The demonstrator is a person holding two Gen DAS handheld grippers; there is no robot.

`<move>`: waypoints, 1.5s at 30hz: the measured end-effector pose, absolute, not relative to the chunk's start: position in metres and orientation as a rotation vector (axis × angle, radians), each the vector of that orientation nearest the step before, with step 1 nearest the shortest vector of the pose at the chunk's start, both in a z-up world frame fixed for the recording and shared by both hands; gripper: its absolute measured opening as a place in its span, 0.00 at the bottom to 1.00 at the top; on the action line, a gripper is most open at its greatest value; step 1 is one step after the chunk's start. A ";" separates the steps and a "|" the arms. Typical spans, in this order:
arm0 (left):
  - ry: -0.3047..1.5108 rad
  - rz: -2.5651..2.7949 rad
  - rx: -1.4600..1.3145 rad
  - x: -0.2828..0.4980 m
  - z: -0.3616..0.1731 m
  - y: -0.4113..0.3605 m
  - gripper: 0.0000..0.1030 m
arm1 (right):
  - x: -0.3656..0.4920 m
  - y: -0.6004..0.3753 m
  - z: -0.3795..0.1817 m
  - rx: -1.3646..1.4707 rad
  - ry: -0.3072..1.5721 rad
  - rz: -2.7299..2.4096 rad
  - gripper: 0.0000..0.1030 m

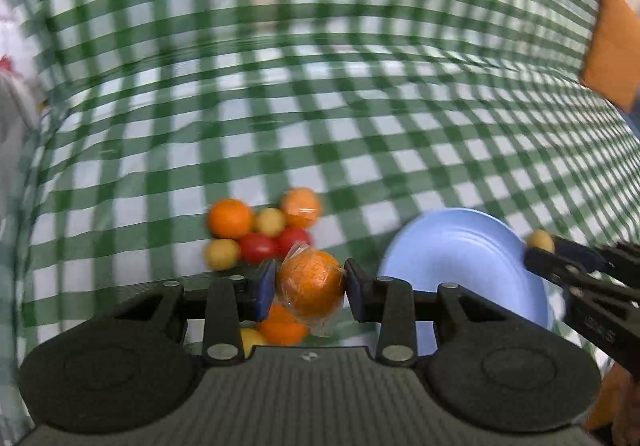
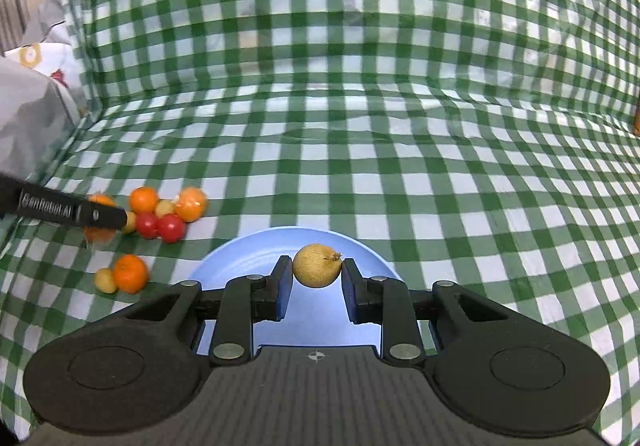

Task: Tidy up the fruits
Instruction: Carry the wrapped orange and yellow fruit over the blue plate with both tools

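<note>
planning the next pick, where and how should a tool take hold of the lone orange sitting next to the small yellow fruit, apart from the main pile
Grip the lone orange across its round middle, coming from above. The small yellow fruit touches its left side, so set the fingers front and back, not left and right. Nothing lies on top of it, and the main pile sits farther back on the checked cloth.

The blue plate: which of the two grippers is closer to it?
Right. The right gripper hangs over the blue plate, holding a small yellow fruit. The left gripper is off beside it, clamped on a wrapped orange.
</note>
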State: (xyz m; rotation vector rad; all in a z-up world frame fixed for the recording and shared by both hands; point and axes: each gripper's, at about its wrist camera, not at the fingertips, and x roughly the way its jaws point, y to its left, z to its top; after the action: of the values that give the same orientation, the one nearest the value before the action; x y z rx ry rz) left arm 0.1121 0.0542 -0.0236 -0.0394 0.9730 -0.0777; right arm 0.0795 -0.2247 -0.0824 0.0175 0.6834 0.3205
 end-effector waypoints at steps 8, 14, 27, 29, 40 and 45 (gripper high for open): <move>0.973 -0.166 -0.018 0.110 -0.029 0.013 0.40 | 0.086 -0.229 -0.092 0.009 0.715 0.277 0.27; 0.979 -0.204 0.021 0.105 -0.034 -0.005 0.40 | 0.091 -0.232 -0.094 0.022 0.724 0.259 0.27; 0.994 -0.255 0.050 0.101 -0.039 -0.017 0.40 | 0.095 -0.227 -0.094 0.026 0.736 0.250 0.27; 0.995 -0.265 0.062 0.100 -0.041 -0.021 0.40 | 0.095 -0.228 -0.095 0.023 0.736 0.253 0.27; 0.989 -0.294 0.106 0.095 -0.043 -0.034 0.40 | 0.095 -0.232 -0.096 0.020 0.735 0.262 0.27; 0.990 -0.297 0.110 0.095 -0.043 -0.034 0.40 | 0.095 -0.233 -0.096 0.019 0.735 0.264 0.27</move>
State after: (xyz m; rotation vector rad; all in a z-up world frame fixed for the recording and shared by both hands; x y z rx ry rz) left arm 0.0954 -0.0338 -0.0433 0.1101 0.9899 -0.2973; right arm 0.0952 -0.2330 -0.0958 0.0193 0.7354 0.2643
